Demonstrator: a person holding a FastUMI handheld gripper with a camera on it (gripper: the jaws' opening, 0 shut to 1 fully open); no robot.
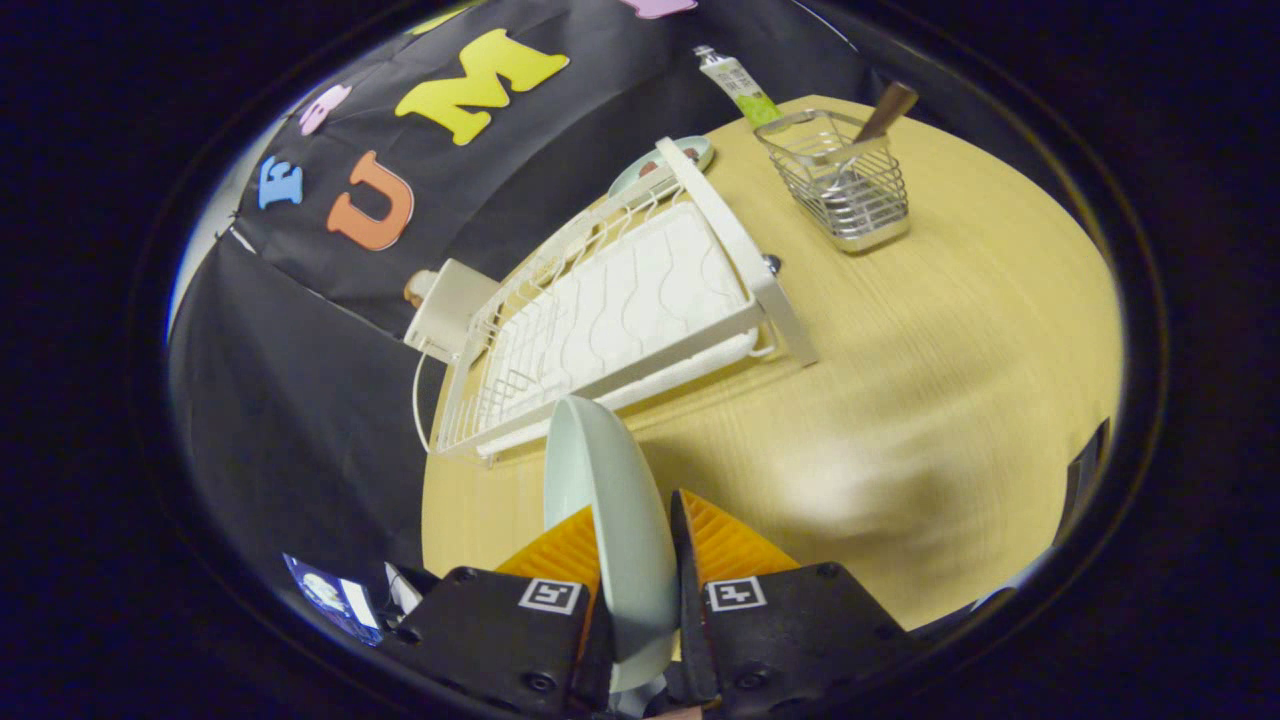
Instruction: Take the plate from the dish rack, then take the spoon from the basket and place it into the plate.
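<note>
while the gripper clamps both fingers on the rim of a pale green plate, the plate stands on edge between them, clear of the white dish rack just beyond, a hold that suits carrying it off rather than setting it flat. past the rack, a wire basket keeps the spoon upright, handle up, well apart on the wooden table. a second dish lies behind the rack. the plate likely needs laying down before the spoon is fetched.
</note>
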